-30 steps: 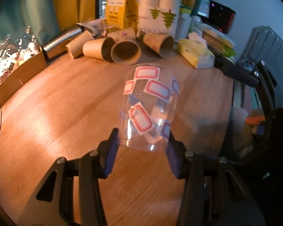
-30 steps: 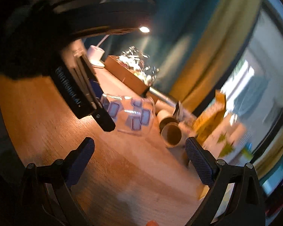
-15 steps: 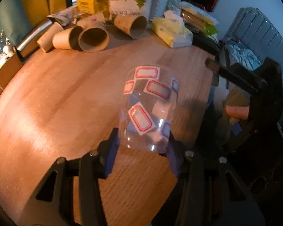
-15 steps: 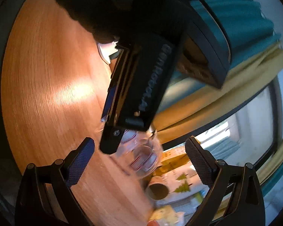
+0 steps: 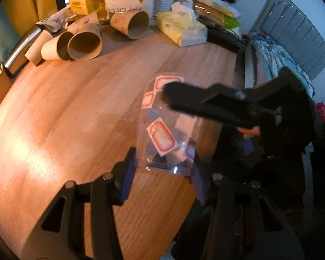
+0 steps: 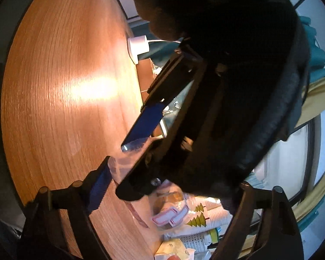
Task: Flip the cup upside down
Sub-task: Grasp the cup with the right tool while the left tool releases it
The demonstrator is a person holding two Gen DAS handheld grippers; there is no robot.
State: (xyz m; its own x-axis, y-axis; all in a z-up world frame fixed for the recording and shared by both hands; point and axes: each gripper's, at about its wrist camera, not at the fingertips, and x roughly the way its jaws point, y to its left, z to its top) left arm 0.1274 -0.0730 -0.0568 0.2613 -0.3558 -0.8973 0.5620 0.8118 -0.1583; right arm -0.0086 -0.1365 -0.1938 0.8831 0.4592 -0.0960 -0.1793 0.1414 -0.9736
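We see the clear cup (image 5: 162,130), covered in blank red-bordered labels, pinched in our left gripper (image 5: 164,173) jaws above the bench (image 5: 65,119) near its right edge. Our right gripper (image 6: 169,197) jaws are spread around it.

Two close wrist views (opposite sides), sharing cup (image 5: 165,127) and table (image 5: 65,112).

Warm, dim indoor light in both views. Broad glare patch lay on wooden table (image 6: 60,99); softer sheen on table's left side in left wrist view. Right gripper (image 5: 205,106) smeared by motion blur. Left gripper (image 6: 205,119) seen as near-black backlit silhouette. Window (image 6: 292,164) overexposed. Strong fisheye bending, dark vignette at edges. Clear cup (image 5: 164,130) showed small specular glints.
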